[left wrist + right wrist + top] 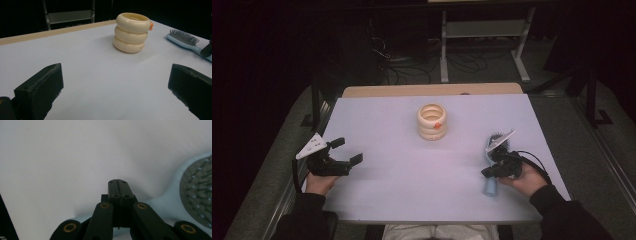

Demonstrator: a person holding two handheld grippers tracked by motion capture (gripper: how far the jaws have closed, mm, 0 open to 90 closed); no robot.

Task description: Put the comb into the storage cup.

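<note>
- No legible brand, label or writing on any item.
- Light-blue plastic hairbrush (492,167) with dark bristles lies flat near the right edge of the white tabletop (412,170).
- Right gripper (118,185): fingers pressed together, empty, directly above the brush handle.
- Left gripper (348,150): fingers spread, empty, near the left edge.
- Cream three-ringed plastic holder (432,121) stands upright at centre, well apart from both.
</note>
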